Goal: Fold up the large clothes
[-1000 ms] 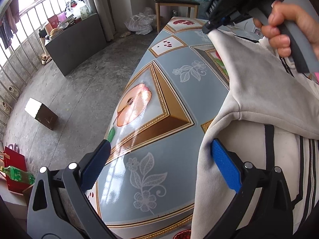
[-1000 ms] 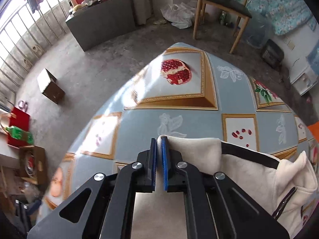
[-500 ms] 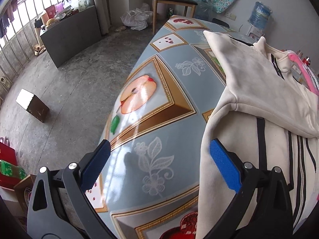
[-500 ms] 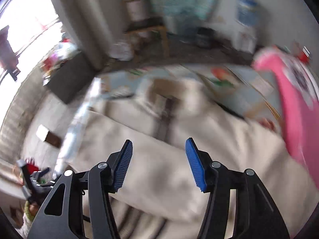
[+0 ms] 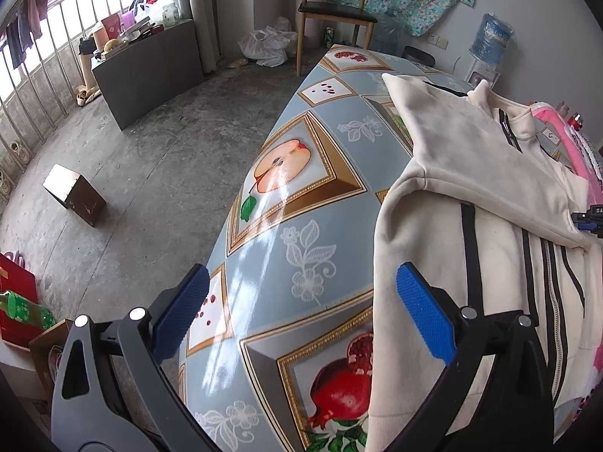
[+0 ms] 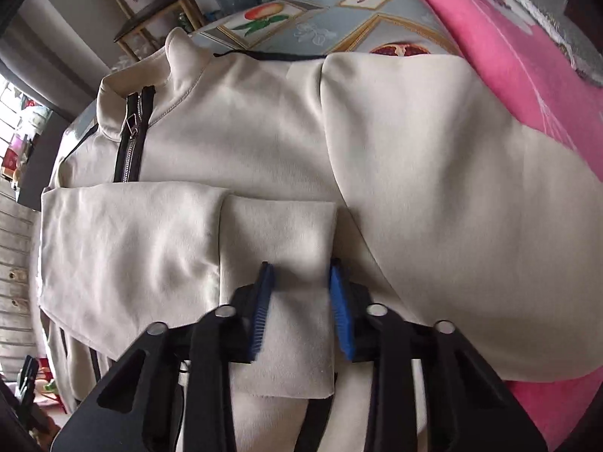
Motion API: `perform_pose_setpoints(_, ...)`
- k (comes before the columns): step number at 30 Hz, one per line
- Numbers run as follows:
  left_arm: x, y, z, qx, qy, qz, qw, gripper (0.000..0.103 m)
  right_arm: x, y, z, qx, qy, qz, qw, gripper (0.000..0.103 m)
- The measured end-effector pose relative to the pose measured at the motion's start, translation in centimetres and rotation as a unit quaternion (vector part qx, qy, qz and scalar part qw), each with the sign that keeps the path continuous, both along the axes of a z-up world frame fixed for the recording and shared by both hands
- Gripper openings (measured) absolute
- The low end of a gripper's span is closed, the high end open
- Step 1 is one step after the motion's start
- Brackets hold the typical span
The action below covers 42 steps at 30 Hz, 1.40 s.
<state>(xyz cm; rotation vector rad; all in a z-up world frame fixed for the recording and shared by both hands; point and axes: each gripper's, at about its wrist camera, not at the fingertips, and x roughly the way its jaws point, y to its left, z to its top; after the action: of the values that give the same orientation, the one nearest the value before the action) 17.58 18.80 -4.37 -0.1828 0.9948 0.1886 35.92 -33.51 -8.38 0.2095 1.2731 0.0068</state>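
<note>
A cream zip-up jacket (image 5: 486, 173) with black stripes lies on the table, one sleeve folded across its front. In the right wrist view the jacket (image 6: 264, 139) fills the frame, collar and black zipper (image 6: 130, 143) at upper left. My right gripper (image 6: 301, 309) is open, its blue pads either side of the folded sleeve's cuff (image 6: 280, 241), not clamped on it. My left gripper (image 5: 301, 312) is open and empty at the table's near edge, its right pad just over the jacket's hem side.
The table (image 5: 301, 188) has a blue fruit-print cloth. A pink garment (image 6: 527, 56) lies beside the jacket, also in the left wrist view (image 5: 573, 147). On the floor: a wooden chair (image 5: 335, 11), dark cabinet (image 5: 147, 64), small box (image 5: 75, 196).
My right gripper let go of the sleeve it held stretched out over the table, opened, and swung round over the jacket's chest. The sleeve now lies folded across the jacket. My left gripper drew back slightly.
</note>
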Motion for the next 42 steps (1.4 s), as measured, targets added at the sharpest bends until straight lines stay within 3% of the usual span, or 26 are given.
perform_pose_setpoints(2,-0.1,-0.2,0.0,0.007,0.002,0.001,1.0000,0.097,0.1,0.5,0.6,0.009,-0.011,0.006,1.000,0.009)
perform_pose_setpoints(8,0.5,-0.9,0.1,0.029,0.005,-0.001,0.9996,0.097,0.1,1.6,7.6,0.026,-0.112,0.042,0.993,0.009)
perform_pose_setpoints(10,0.5,-1.1,-0.2,0.034,0.009,-0.003,0.9994,0.097,0.6,1.1,8.2,0.012,-0.126,0.035,0.991,0.009)
perform_pose_setpoints(16,-0.9,-0.8,-0.9,0.014,0.017,-0.015,0.9996,0.097,-0.6,-2.5,2.2,0.024,-0.032,0.009,0.999,0.014)
perform_pose_setpoints(18,-2.0,-0.6,-0.5,0.006,0.007,-0.026,0.9996,0.097,-2.7,-3.6,2.5,0.054,-0.044,0.005,0.998,0.022)
perform_pose_setpoints(19,-2.8,-0.3,-0.2,0.001,0.001,-0.032,0.9995,0.097,-4.5,-4.4,3.0,0.069,-0.058,-0.001,0.996,0.036)
perform_pose_setpoints(21,-4.4,0.3,0.4,-0.019,-0.013,-0.042,0.9989,0.097,-8.1,-5.5,4.2,0.082,-0.085,-0.012,0.993,0.051)
perform_pose_setpoints(25,-7.4,0.0,1.3,-0.036,-0.031,-0.074,0.9961,0.097,-17.0,-7.5,5.0,0.102,-0.100,-0.033,0.989,0.052)
perform_pose_setpoints(30,-10.0,-1.8,0.6,-0.070,-0.023,-0.111,0.9910,0.095,-26.1,-8.6,2.1,0.123,-0.072,-0.078,0.987,0.052)
perform_pose_setpoints(32,-10.4,-2.6,0.1,-0.086,-0.021,-0.119,0.9889,0.085,-28.9,-8.3,1.5,0.127,-0.079,-0.089,0.985,0.052)
perform_pose_setpoints(33,-10.4,-2.9,-0.3,-0.091,-0.015,-0.121,0.9883,0.075,-29.7,-8.2,1.3,0.131,-0.082,-0.090,0.984,0.052)
perform_pose_setpoints(37,-9.9,-3.9,-2.6,-0.107,0.025,-0.115,0.9873,0.046,-30.3,-6.7,0.7,0.144,-0.071,-0.076,0.984,0.048)
perform_pose_setpoints(42,-10.5,-4.6,-2.8,-0.077,0.014,-0.111,0.9907,0.034,-30.8,-5.2,-0.2,0.133,-0.063,-0.069,0.987,0.028)
